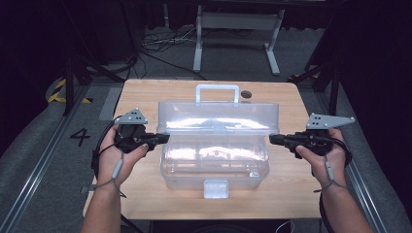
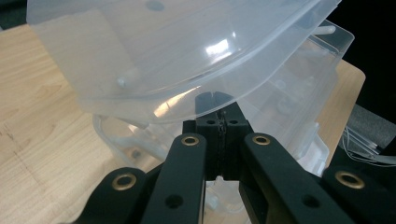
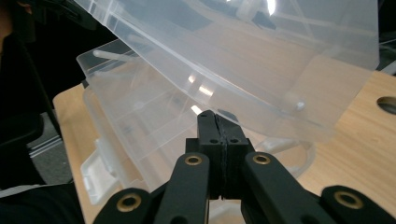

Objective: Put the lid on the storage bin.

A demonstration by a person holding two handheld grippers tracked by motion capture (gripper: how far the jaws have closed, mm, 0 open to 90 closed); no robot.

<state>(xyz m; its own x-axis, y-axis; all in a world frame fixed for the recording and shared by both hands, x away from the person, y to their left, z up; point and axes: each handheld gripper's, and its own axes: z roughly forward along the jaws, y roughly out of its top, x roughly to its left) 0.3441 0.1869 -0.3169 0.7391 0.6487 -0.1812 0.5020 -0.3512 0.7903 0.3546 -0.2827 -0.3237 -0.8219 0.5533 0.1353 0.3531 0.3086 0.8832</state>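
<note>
Floor cables (image 1: 160, 41) and a metal stand (image 1: 238, 29) lie beyond the wooden table (image 1: 286, 194); we see nothing between our tools and the work. Mid-table sits the clear plastic box (image 1: 214, 165), its lid (image 1: 218, 116) partly raised. Left gripper (image 1: 163, 138) and right gripper (image 1: 274, 139), jaws pressed together, tuck under the lid's opposite end edges.

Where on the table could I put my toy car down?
Bare wood lies along the table's far edge, beside the box's handle, and on the near corners flanking the latch. The middle is crowded: the clear box and both grippers at its ends.
</note>
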